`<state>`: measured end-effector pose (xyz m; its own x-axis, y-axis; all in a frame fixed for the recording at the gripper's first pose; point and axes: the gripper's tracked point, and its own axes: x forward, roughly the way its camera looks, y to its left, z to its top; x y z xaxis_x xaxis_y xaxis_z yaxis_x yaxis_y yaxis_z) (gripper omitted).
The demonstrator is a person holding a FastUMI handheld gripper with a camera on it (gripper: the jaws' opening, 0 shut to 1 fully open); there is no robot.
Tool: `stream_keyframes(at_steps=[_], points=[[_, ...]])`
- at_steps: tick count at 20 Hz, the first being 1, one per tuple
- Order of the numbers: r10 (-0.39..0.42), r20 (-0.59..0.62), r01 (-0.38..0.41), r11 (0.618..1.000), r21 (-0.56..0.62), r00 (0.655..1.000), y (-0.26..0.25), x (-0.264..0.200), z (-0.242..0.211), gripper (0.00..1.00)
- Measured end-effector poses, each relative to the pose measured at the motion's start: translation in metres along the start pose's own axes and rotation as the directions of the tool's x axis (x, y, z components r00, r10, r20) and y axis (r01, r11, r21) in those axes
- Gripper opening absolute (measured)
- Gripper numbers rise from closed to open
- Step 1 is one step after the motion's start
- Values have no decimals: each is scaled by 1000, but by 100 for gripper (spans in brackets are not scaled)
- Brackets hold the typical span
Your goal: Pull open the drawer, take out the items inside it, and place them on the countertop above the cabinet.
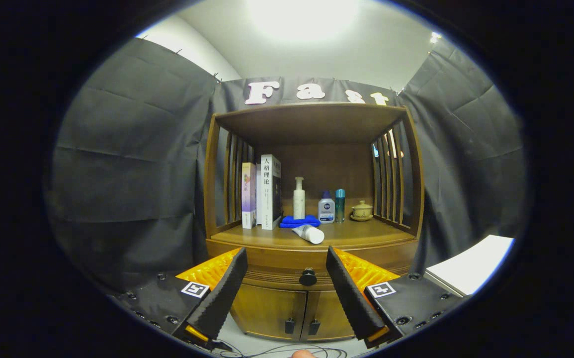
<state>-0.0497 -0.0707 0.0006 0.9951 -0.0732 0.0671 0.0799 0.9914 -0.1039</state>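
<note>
A wooden cabinet [311, 248] stands ahead of me against the black cloth wall. Its drawer [287, 278] is closed, with a dark round knob [308, 277] in the middle of its front. My gripper [287, 258] is open, its two fingers spread wide and held a little back from the drawer front, the knob showing between them. On the countertop [361, 233] above the drawer lie a white tube [309, 233] on its side and a folded blue cloth [299, 221].
At the back of the countertop stand two books [262, 196], a white pump bottle [299, 199], a small bottle [326, 208], a teal bottle [340, 205] and a small lidded pot [361, 211]. Two cabinet doors [296, 311] sit below the drawer. A white surface [470, 263] lies to the right.
</note>
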Motion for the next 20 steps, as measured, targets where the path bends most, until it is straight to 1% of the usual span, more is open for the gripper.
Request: stream_keyframes(at_steps=[2,6,9,12,20], points=[[-15,22,15,1000,-14,1000,-9,-15,14,99],[-29,15,29,999,34,999,-19,-30,25,98],[-29,21,27,998,60,999,-22,-31,33,98],[-22,-2,22,997,79,1000,-20,-32,29,98],[-18,-12,19,996,84,1000,-17,-35,31,98]])
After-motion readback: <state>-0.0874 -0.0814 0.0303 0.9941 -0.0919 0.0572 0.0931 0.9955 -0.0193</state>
